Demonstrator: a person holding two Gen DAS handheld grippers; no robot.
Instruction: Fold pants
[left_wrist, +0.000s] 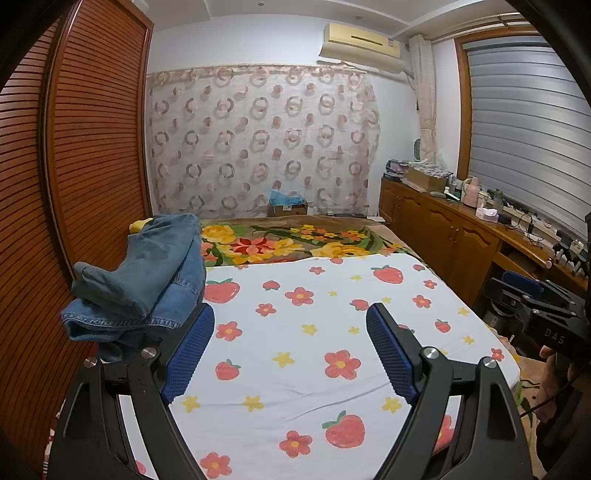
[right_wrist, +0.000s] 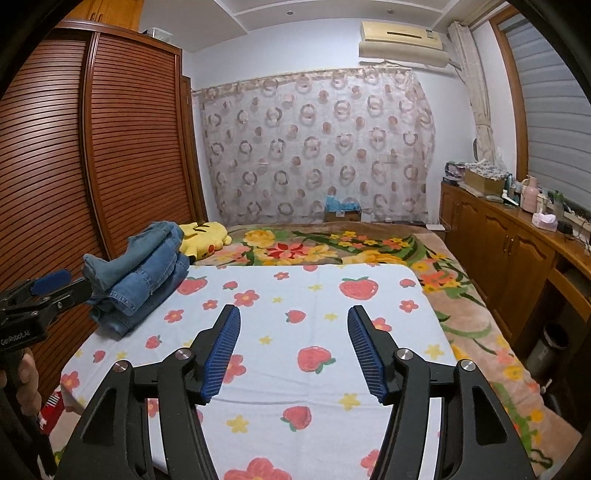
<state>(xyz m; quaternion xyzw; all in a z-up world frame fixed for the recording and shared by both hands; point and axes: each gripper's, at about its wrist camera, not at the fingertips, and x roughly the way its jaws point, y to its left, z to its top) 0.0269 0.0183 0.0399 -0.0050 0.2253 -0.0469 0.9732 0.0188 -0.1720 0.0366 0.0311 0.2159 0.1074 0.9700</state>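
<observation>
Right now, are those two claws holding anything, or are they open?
Left claw: open, holding nothing, above the strawberry-print white sheet.
Right claw: open, empty too.
The folded blue denim pants lie untouched nearby.

Even, soft indoor light fills both views, with faint shadows and no glare. Focus is sharp; fisheye bending curves the edges, and the corners go black.

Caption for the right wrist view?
Open right claw above strawberry sheet; folded jeans stacked at left.
</observation>
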